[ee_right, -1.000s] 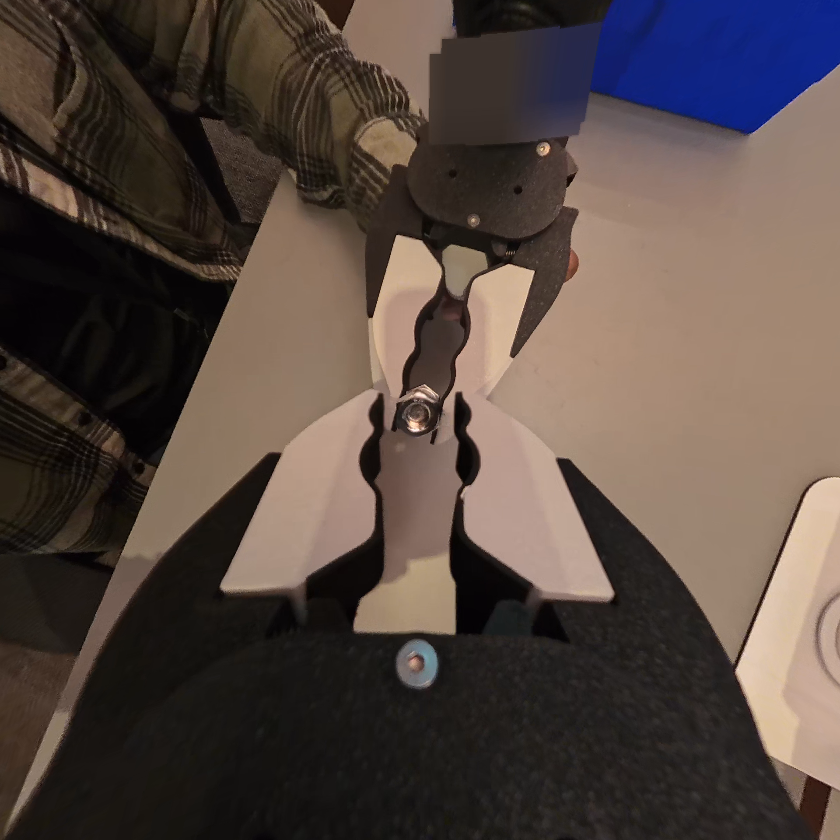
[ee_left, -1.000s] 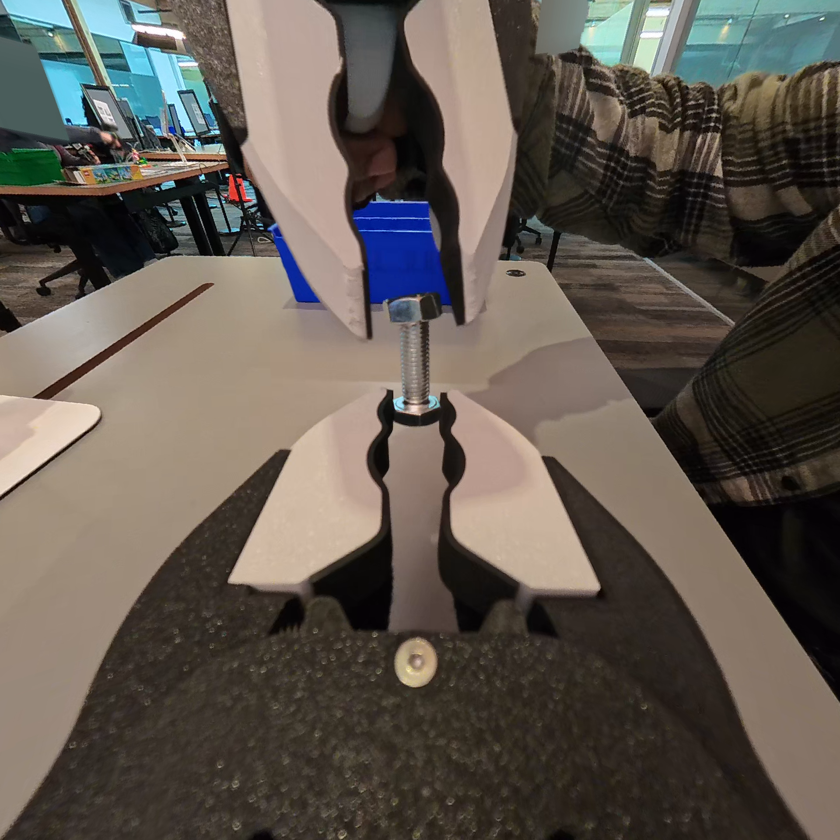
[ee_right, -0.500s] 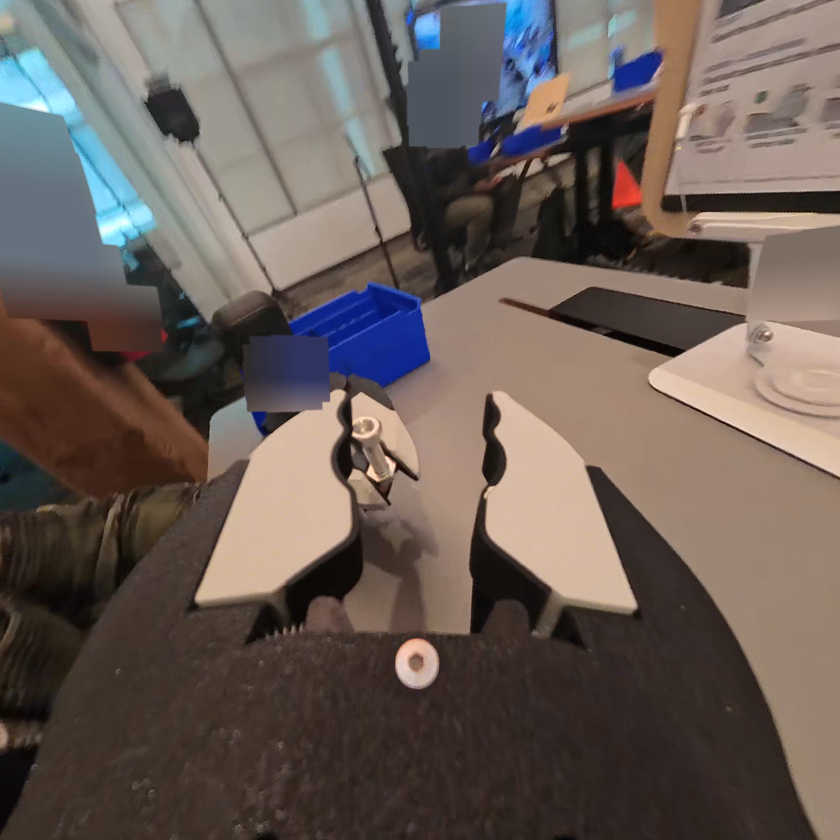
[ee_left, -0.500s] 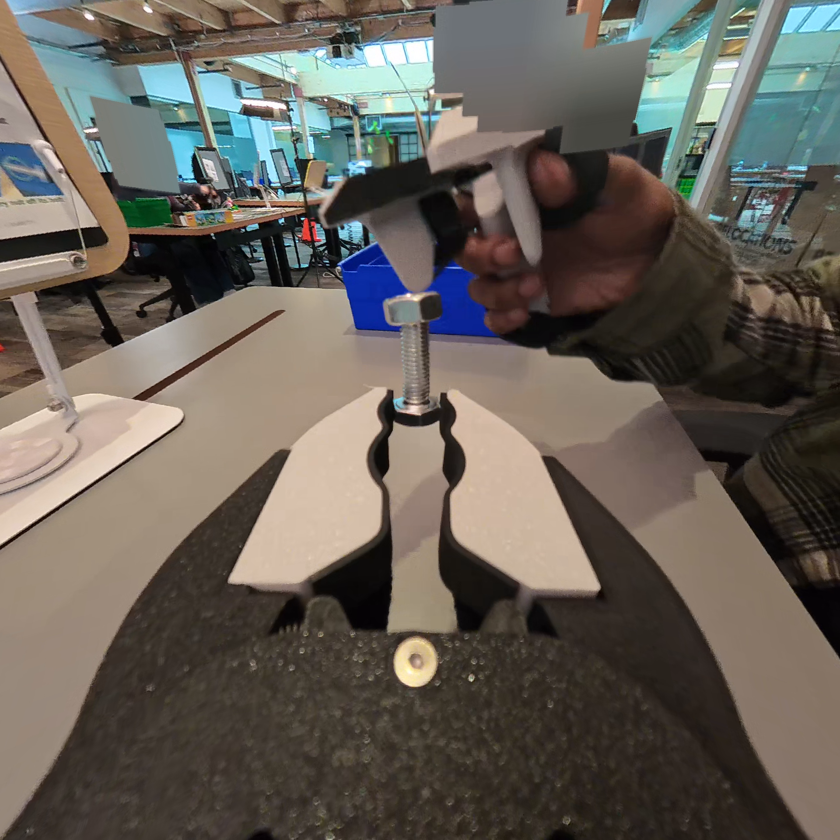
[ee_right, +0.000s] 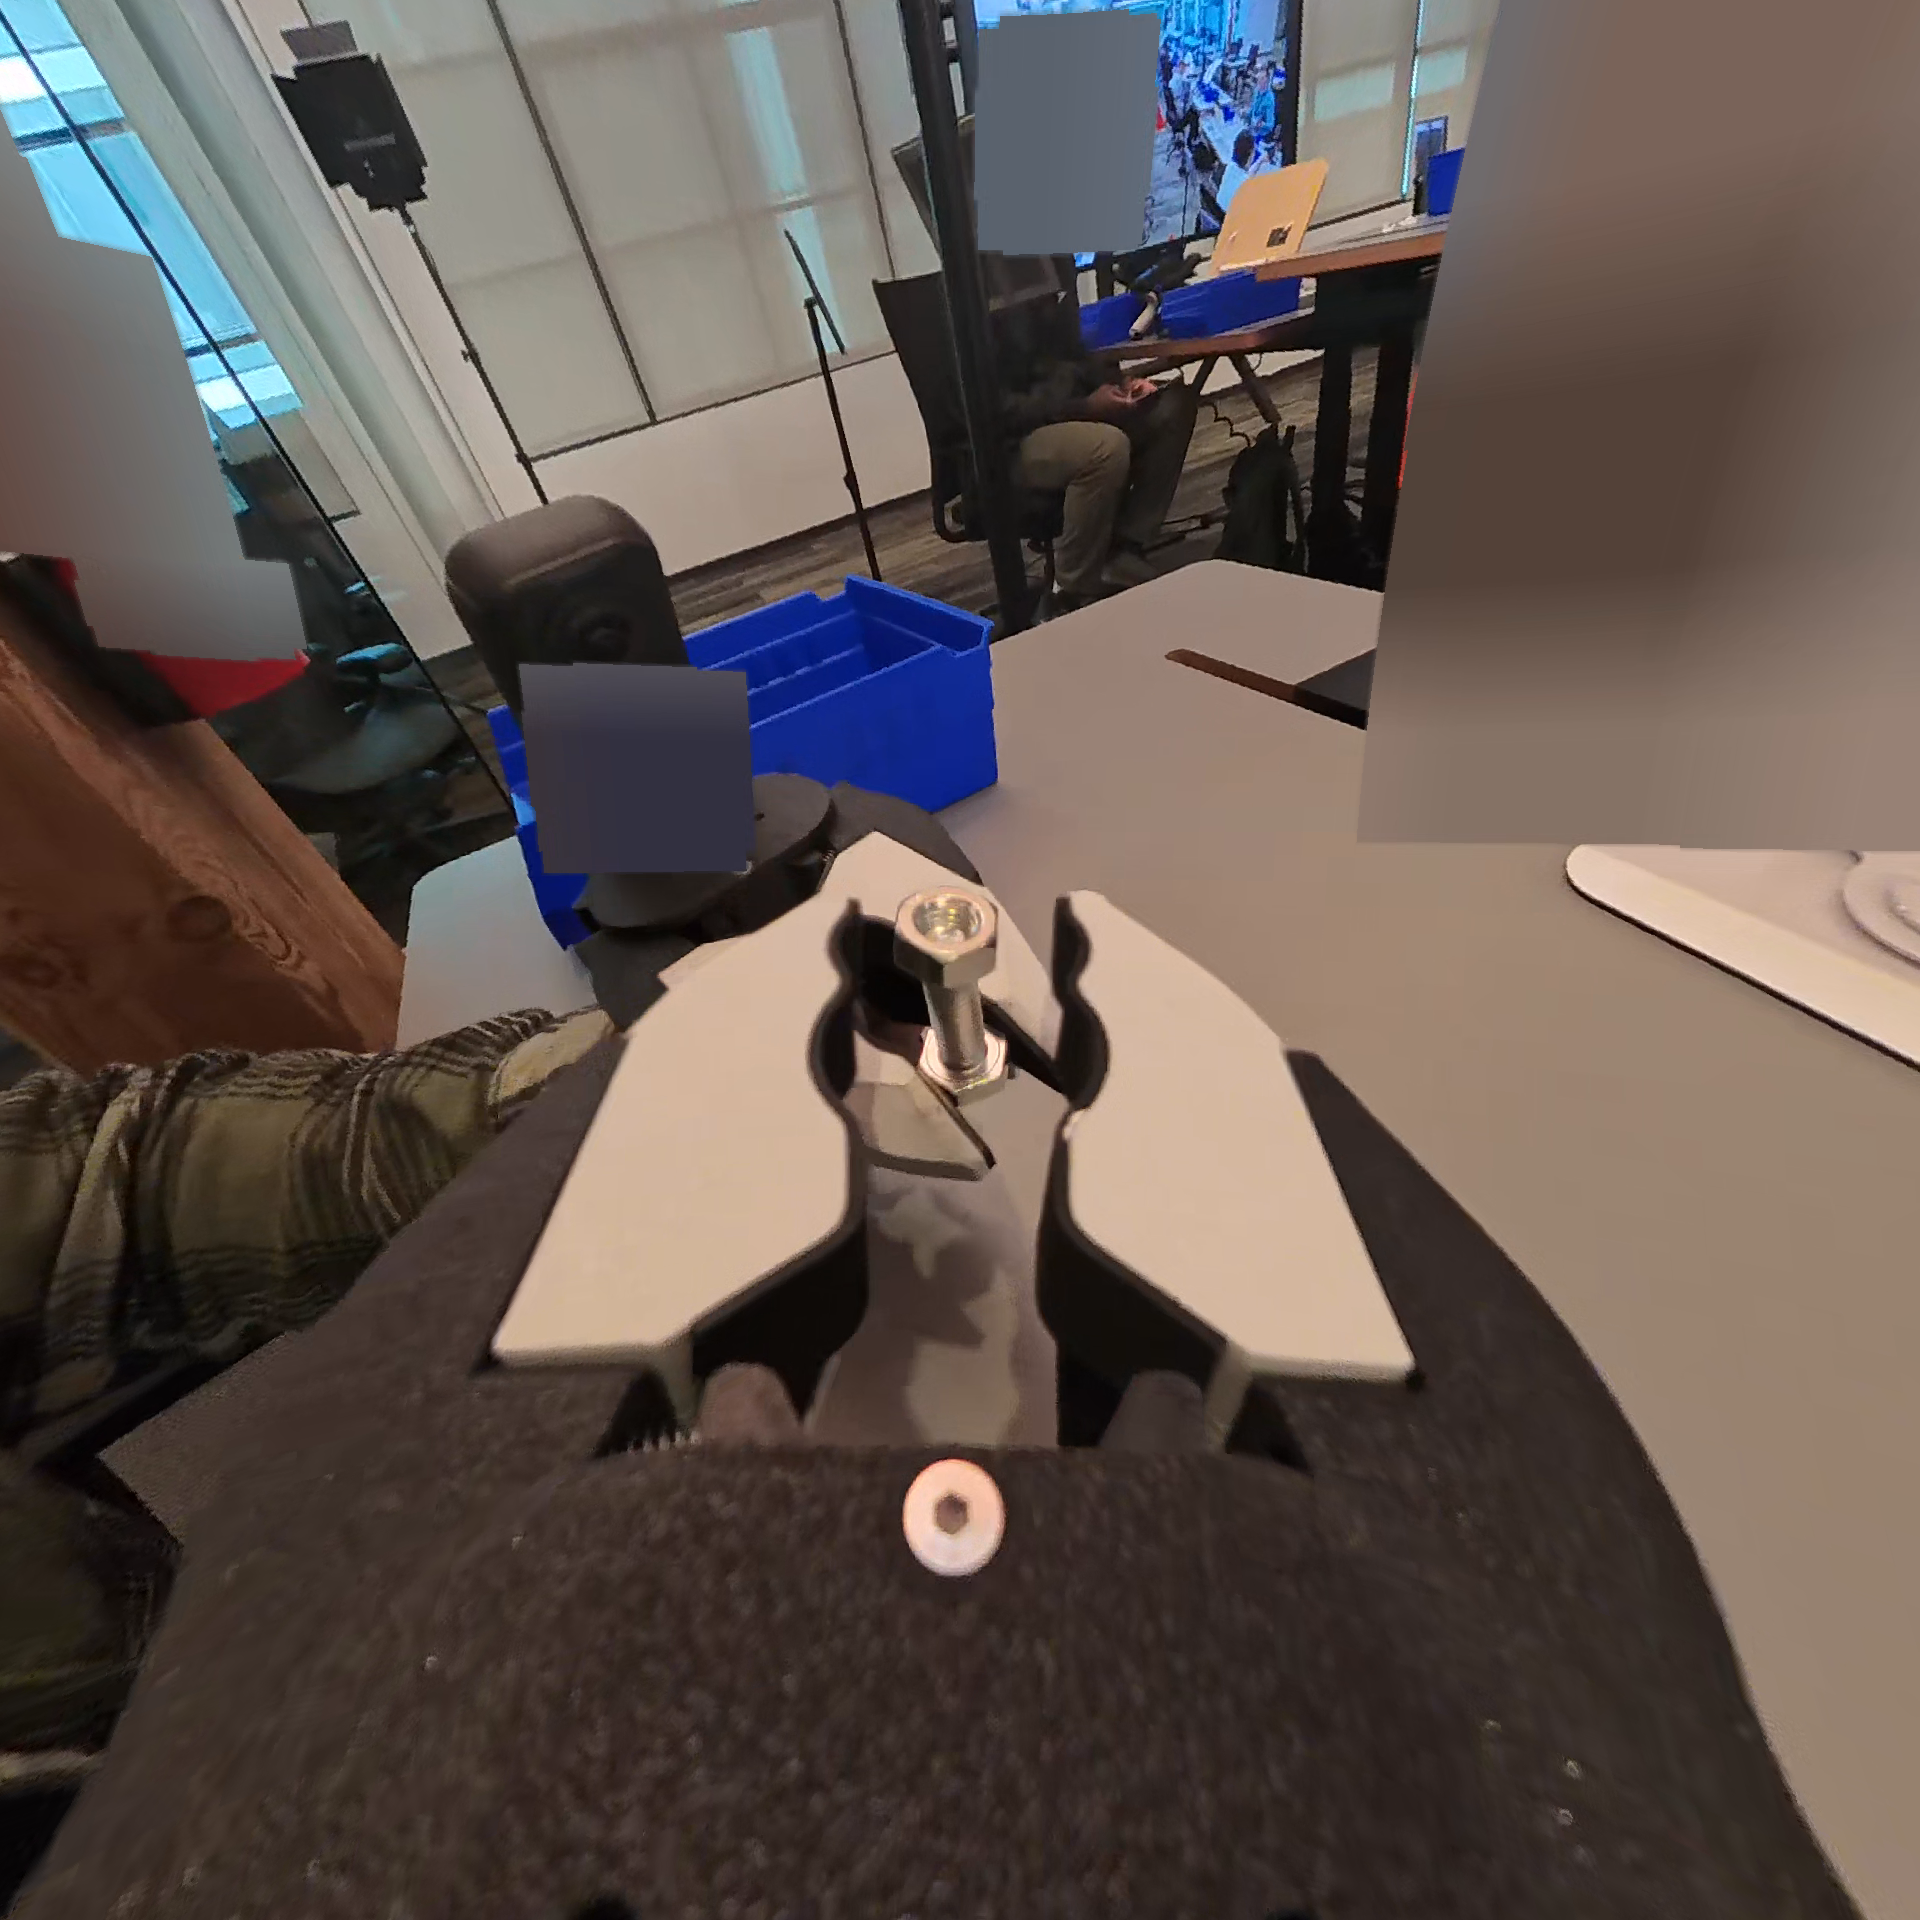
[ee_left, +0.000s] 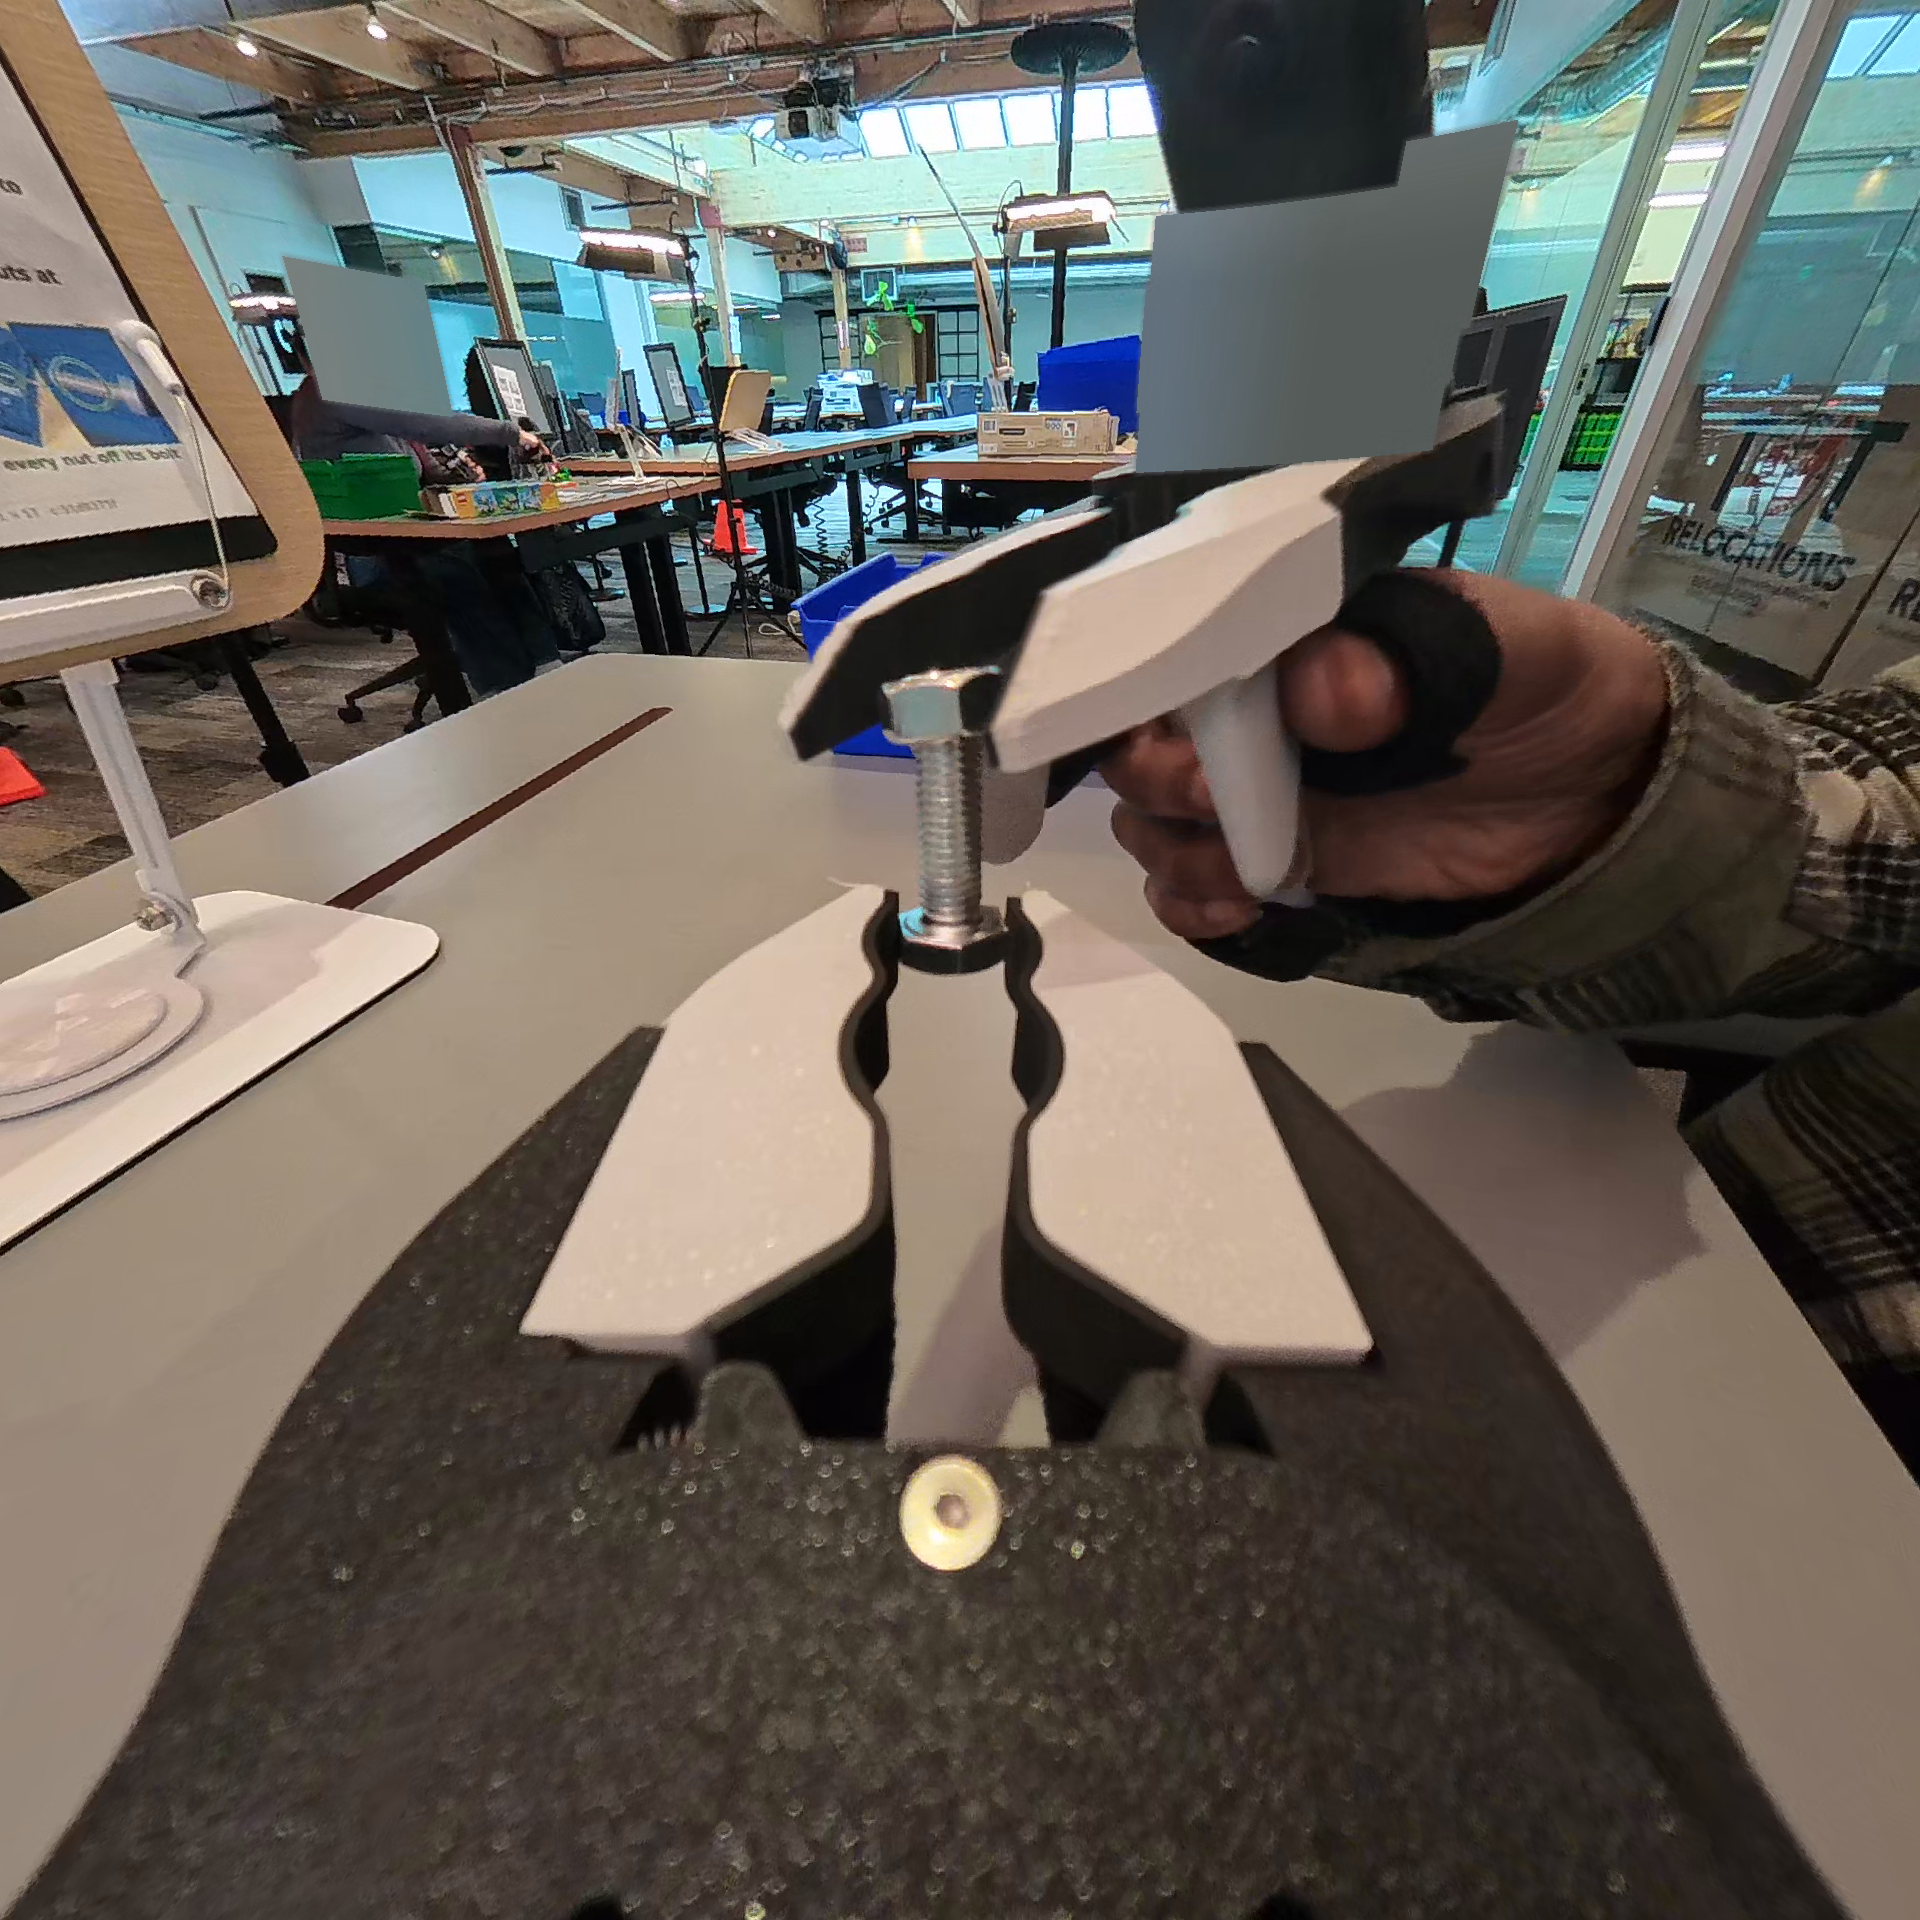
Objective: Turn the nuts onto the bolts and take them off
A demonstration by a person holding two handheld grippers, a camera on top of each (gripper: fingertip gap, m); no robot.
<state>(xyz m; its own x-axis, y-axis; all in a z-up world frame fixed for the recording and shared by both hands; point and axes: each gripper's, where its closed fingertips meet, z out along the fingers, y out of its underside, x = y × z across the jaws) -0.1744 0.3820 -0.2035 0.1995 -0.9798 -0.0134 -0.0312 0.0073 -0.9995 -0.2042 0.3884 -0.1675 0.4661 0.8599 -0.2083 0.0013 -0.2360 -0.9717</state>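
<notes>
Left tongs (ee_left: 951,935) are clamped on the nut (ee_left: 951,928) at their very tips, and the right tongs (ee_right: 956,914) stand parted, one finger on each side of the hex head (ee_right: 945,928), with a gap showing on both sides in the right wrist view. From my left camera the bolt (ee_left: 948,810) rises upright at 12 o'clock, straight off the nut, with its threaded shank bare between the nut and the head. So the nut sits at the far end of the thread, and I judge it close to coming off. Both parts are plated steel: small, light, rigid and slick. They will not crush, but they can skate out of a smooth pad or spin in it. I would take the head across two opposite flats, low enough that the pads seat fully, and keep the tongs square to the shank so the thread does not bind. The left grip on the nut's flats looks sound to me. Outward from the bolt, the grey table (ee_left: 623,831) lies below, a blue bin (ee_right: 883,675) stands at 12 o'clock beyond the head, the hand (ee_left: 1455,769) working the right tongs is at 3 o'clock, and a white stand base (ee_left: 208,997) sits at 9 o'clock.
</notes>
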